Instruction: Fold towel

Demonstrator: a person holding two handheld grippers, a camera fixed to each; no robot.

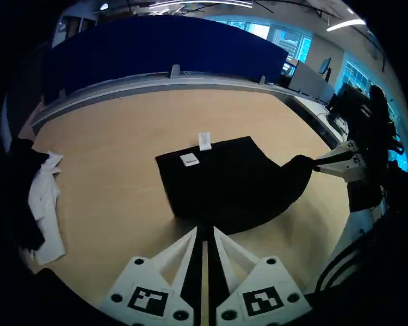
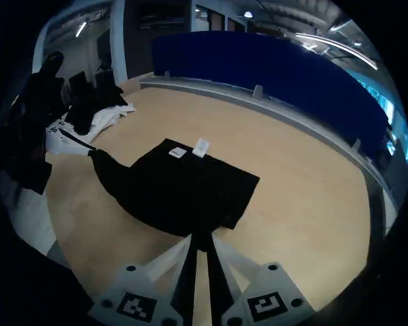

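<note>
Left gripper view: left claw (image 1: 205,231) pressed together on near edge of black towel (image 1: 226,179), pinching it. Towel lying mid-counter (image 1: 111,163), flat tag (image 1: 189,160) and upright tag (image 1: 204,140) near its far edge. Right claw (image 1: 314,162) at far right, pinching a lifted corner, cloth sagging from there down to counter. White cloth (image 1: 45,209) heaped at left edge, well apart. Right gripper view: right claw closed on near towel edge; left claw off to left, holding a raised corner.

The towel (image 1: 226,179) lies central on the table (image 1: 111,141), a cloth pile (image 1: 43,206) left of it, a partition (image 1: 166,49) behind.
</note>
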